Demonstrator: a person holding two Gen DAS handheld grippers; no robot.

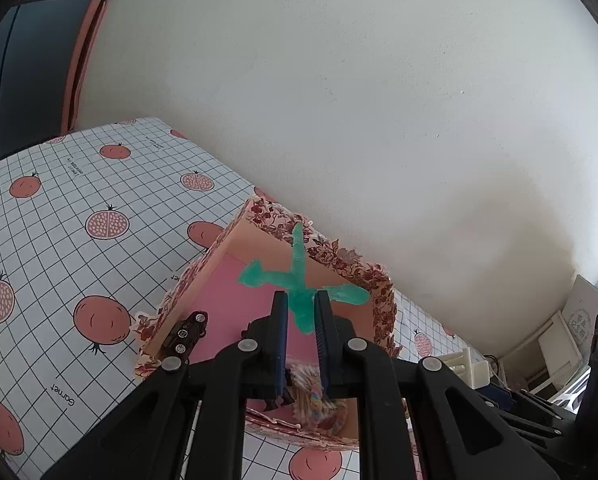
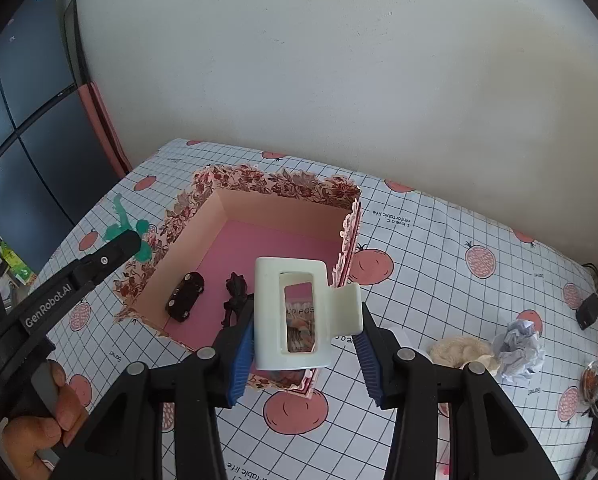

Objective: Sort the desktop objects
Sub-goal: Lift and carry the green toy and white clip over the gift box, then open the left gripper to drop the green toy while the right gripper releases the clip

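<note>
There are two hand-held grippers. The left hand-held gripper (image 1: 302, 312) is closed tight on one green toy figure (image 1: 299, 276), which it holds above the open box (image 1: 259, 236). In the right wrist view this same gripper (image 2: 133, 240) is at the left side of the box, and a hand (image 2: 39, 416) holds its handle, where the words "GenRobot.AI" can be read.

The right hand-held gripper (image 2: 305, 344) is about half open, and its blue pads (image 2: 241, 364) hold one cream hair claw clip (image 2: 295, 312) over the near edge of the box (image 2: 283, 208).

The box is one, with a red flower pattern on its rim and a pink floor. Inside I count one black toy car (image 2: 185, 297) near the left wall and one dark small figure (image 2: 235, 294) beside it; a printed packet (image 2: 301, 320) shows through the window of the clip, and its writing is too broken to read.

The table (image 2: 439, 264) has a white checked cloth with pink pomegranates. On it are printed "Garnet" and a line that looks like "I love a comfortable life". To the right of the box lie one beige fluffy thing (image 2: 459, 350), one crumpled paper ball (image 2: 519, 354), one small black adapter (image 2: 589, 310), and one glass dish (image 2: 597, 384) at the edge. A dark window (image 2: 31, 152) is at the left.
</note>
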